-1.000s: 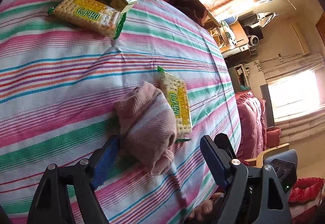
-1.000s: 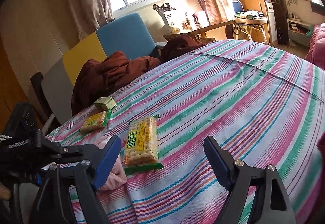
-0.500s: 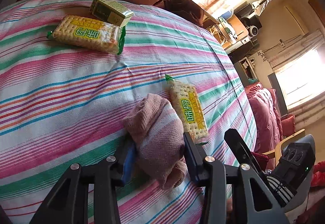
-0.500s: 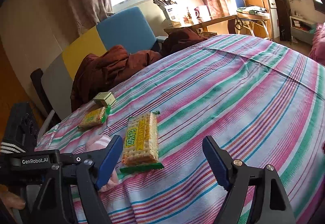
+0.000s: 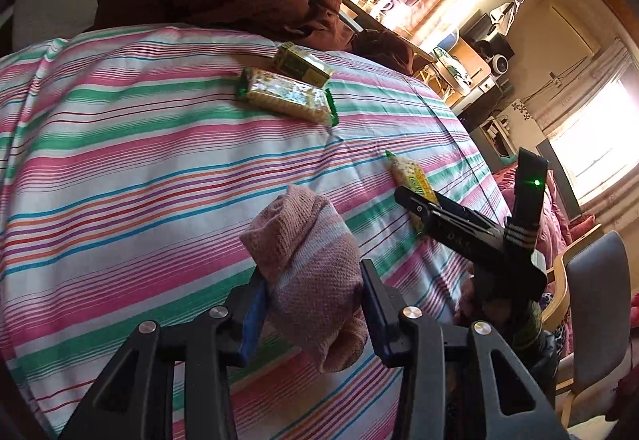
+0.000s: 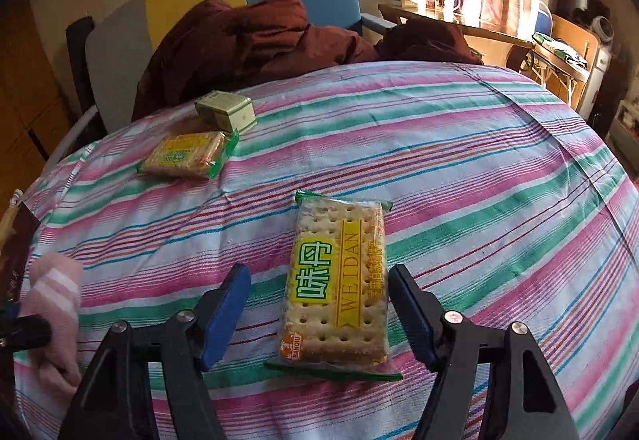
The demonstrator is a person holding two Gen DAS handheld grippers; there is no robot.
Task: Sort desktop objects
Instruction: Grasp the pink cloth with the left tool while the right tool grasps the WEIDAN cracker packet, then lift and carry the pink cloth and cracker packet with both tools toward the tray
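Pink striped knitted sock [image 5: 309, 264] is now clamped in the left gripper [image 5: 311, 304], while the right gripper [image 6: 319, 304] now straddles, jaws wide, the yellow cracker packet [image 6: 339, 280] near the striped desk [image 6: 479, 168] edge, unpinched.

A pink sock [image 5: 309, 276] with paler stripes, bunched and rumpled, was pinched between the left tongs [image 5: 311, 304], its toe end drooping toward the striped bench cloth [image 6: 479, 168]. A clear-wrapped cracker packet [image 6: 339, 280] with a yellow and green label lay flat, lengthwise between the spread right tongs [image 6: 319, 304]. Farther back, a second cracker packet [image 6: 185, 158] lay flat and crosswise, with a small green and cream box [image 6: 225, 114] just behind it, near the cloth's far edge.
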